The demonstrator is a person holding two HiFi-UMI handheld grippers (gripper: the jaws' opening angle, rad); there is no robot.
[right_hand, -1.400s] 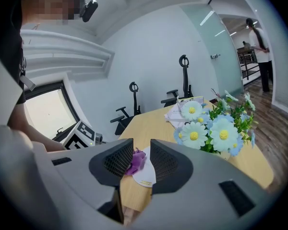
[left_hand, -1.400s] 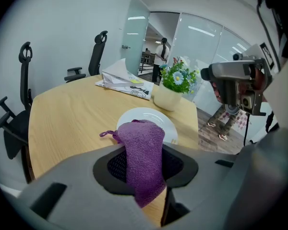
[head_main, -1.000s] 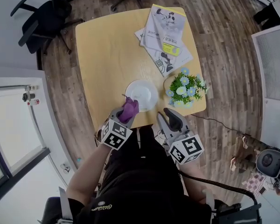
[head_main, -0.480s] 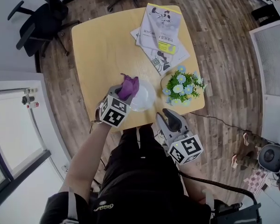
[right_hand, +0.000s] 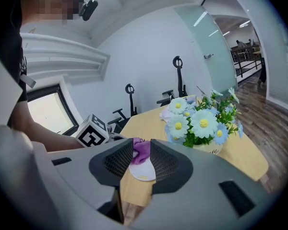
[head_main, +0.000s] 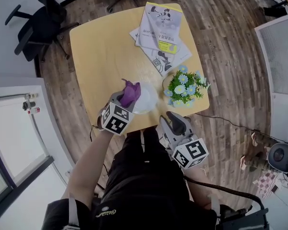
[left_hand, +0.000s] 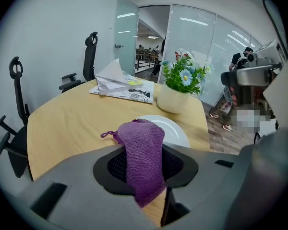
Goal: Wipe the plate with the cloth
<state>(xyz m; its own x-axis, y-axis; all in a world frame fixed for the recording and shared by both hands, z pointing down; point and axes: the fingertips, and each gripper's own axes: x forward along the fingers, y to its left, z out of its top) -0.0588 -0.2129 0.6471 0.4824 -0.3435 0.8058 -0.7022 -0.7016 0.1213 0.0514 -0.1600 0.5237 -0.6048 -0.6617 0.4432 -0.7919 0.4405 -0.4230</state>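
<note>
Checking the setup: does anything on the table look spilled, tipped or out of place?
Nothing is spilled or tipped. The plate lies flat, the flowerpot stands upright beside it, the cloth is clamped in the left gripper over the plate's edge. Only the booklets at the far side are stacked askew.

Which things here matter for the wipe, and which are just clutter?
For the job: purple cloth, clamped in the left gripper; white plate.
Lying about: flower pot, booklets, office chair. The right gripper is open and idle.
</note>
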